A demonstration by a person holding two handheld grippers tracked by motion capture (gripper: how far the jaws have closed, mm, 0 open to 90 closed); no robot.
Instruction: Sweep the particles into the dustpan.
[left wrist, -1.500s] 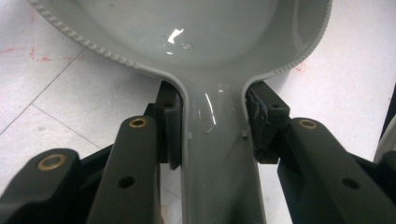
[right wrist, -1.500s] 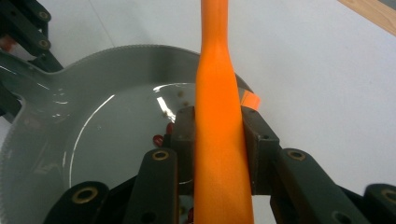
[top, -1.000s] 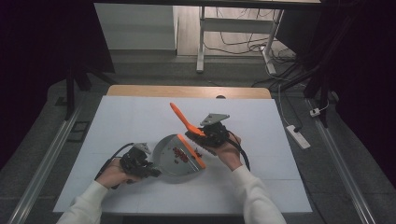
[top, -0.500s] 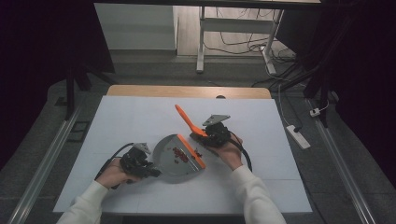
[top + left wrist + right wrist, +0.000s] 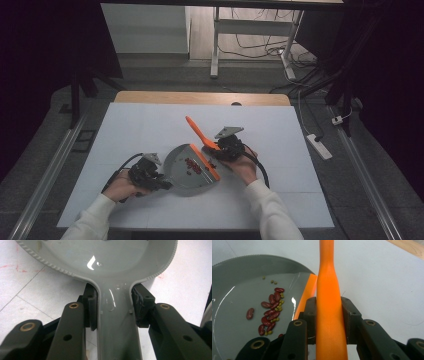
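1. Near the middle of the white table (image 5: 125, 130): grey dustpan (image 5: 185, 170), lying flat, handle clamped by left gripper (image 5: 113, 307).
2. At the pan's open edge: orange brush (image 5: 328, 290), handle clenched by right gripper (image 5: 328, 315), head touching the lip.
3. Inside the pan: red beans (image 5: 270, 312) and small green ones, loose.
4. Probably light, stiff, smooth plastic for both tools; likely slippery, so best held at the narrow handles.
5. Pan to be kept level, otherwise rolling beans.

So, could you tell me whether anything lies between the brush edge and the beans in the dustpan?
Nothing visible does: the beans lie loose on the dustpan floor, right beside the orange brush edge, with bare grey pan between them.
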